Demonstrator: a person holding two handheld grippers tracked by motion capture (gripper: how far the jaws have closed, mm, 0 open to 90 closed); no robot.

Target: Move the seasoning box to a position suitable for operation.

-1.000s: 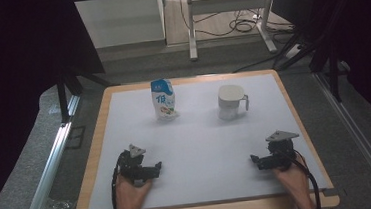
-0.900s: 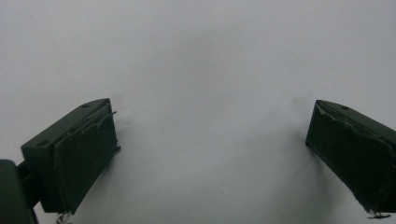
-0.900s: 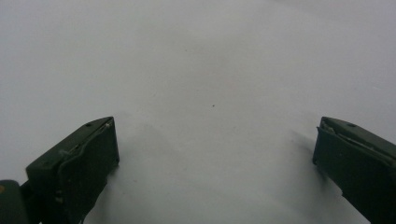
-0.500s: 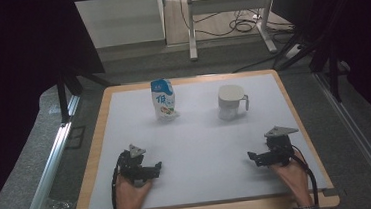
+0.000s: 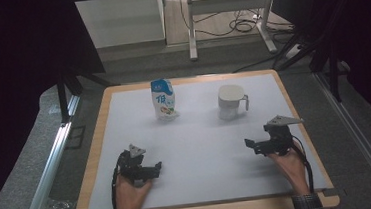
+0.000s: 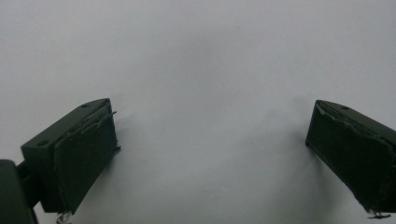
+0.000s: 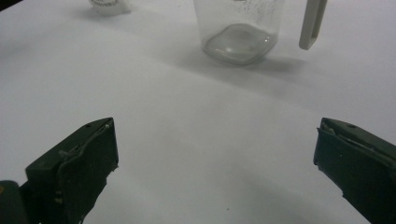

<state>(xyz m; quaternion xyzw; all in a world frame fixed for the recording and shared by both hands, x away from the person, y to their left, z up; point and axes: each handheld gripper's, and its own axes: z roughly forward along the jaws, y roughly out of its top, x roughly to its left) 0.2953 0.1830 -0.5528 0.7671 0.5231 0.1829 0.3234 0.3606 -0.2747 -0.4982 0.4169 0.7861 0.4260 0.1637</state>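
- Right gripper view: top of the jug (image 7: 240, 28) is cut off by the frame edge; just the clear base and the lower end of its handle are seen. A white object at the top left edge is cropped too much to be identified there.
- Print on the pouch (image 5: 163, 100) can't be read in the high view.
- Jug (image 5: 230, 102) stands upright on the far right of the bench (image 5: 202, 148); pouch stands upright at far centre, left of the jug, well apart from it.
- Right gripper (image 5: 251, 145) is held at near right, jaws spread wide, nothing between them; the jug lies ahead of the jaws, apart, no contact.
- Left gripper (image 5: 154, 168) is held at near left, jaws spread wide, bare bench between them; both items are well apart from it.
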